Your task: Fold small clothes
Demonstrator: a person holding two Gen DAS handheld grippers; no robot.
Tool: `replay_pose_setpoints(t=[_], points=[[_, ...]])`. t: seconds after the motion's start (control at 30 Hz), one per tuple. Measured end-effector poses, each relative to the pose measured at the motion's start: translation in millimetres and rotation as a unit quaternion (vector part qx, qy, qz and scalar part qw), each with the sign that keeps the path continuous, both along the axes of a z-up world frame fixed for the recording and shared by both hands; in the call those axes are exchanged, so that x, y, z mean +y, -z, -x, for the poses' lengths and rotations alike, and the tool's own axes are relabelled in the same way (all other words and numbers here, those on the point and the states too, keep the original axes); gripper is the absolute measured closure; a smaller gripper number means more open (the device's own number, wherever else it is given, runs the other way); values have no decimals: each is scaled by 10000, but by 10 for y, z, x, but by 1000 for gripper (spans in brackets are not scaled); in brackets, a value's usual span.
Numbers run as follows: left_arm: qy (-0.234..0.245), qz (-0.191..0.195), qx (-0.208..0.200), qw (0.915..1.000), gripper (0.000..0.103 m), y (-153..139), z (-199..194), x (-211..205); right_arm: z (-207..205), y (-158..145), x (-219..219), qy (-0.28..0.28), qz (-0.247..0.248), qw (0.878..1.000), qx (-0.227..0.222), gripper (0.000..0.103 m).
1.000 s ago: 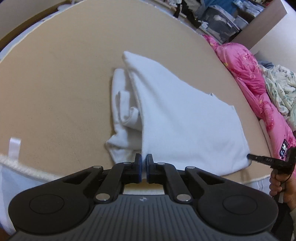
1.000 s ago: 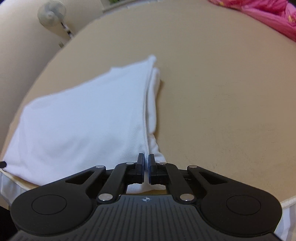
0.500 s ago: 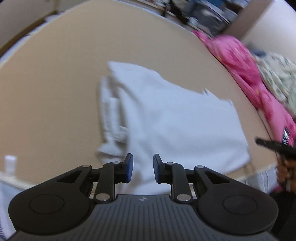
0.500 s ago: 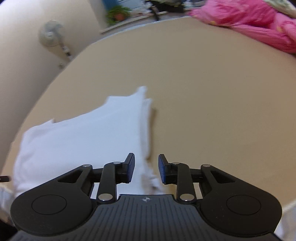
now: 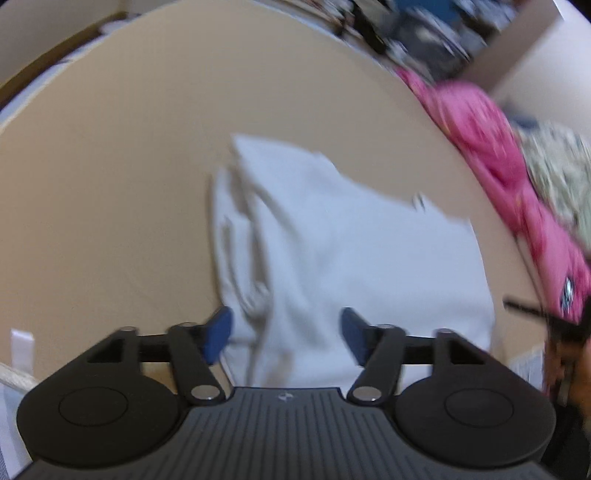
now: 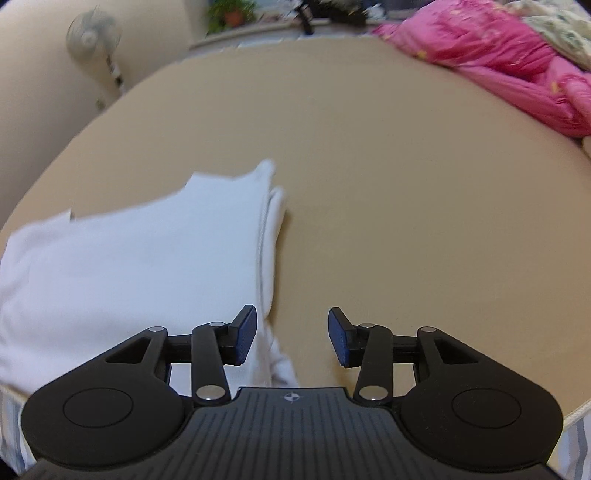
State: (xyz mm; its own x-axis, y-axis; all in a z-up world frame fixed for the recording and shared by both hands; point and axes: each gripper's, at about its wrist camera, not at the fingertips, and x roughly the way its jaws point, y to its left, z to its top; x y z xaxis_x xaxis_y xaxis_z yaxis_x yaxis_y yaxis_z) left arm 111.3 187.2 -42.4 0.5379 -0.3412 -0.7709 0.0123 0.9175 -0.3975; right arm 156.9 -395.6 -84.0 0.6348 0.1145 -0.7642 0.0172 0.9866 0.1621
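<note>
Left wrist view: the left gripper (image 5: 286, 334) has its black fingers spread wide, blue pads (image 5: 218, 334) facing each other with nothing between them. Just ahead, from 12 to 2 o'clock of the gripper, lies the white garment (image 5: 362, 258), soft knit cloth folded into a rough wedge, its smooth top layer broad and flat. Along its 9 o'clock edge a rumpled strip of underlying layers shows. It rests on a tan mattress (image 5: 110, 184), matte and even. At 2 o'clock a pink quilt (image 5: 491, 147), puffy and glossy, runs along the mattress's far side. The picture is blurred, so finer seams cannot be told.

Right wrist view: the right gripper (image 6: 292, 336) also stands wide apart, gripping nothing; its left pad (image 6: 246, 334) sits over the garment's near edge, though contact cannot be told. The white garment (image 6: 129, 266) spreads from 9 to 11 o'clock, its folded edge (image 6: 269, 236) stacked in soft ridges toward 12. The tan mattress (image 6: 424, 203) fills the rest. The pink quilt (image 6: 498, 70) is bunched at 1 o'clock, and a white fan (image 6: 94, 33) stands at 10 o'clock
</note>
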Motion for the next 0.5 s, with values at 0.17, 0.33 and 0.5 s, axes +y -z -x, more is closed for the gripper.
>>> replay_pose_setpoints(t=[0.17,0.33,0.5], points=[[-510,177,243,9982,18,103,-286,214,-79,-20,12,108,-112,9997,-192,58],[-387,537,564,9962,17,336,-369,297,-70,4,50,37,-156,9994,-299,58],[-345,404,727,9959,14,488,-480,207,-14,-37,34,30,-161,9995,-272,58]])
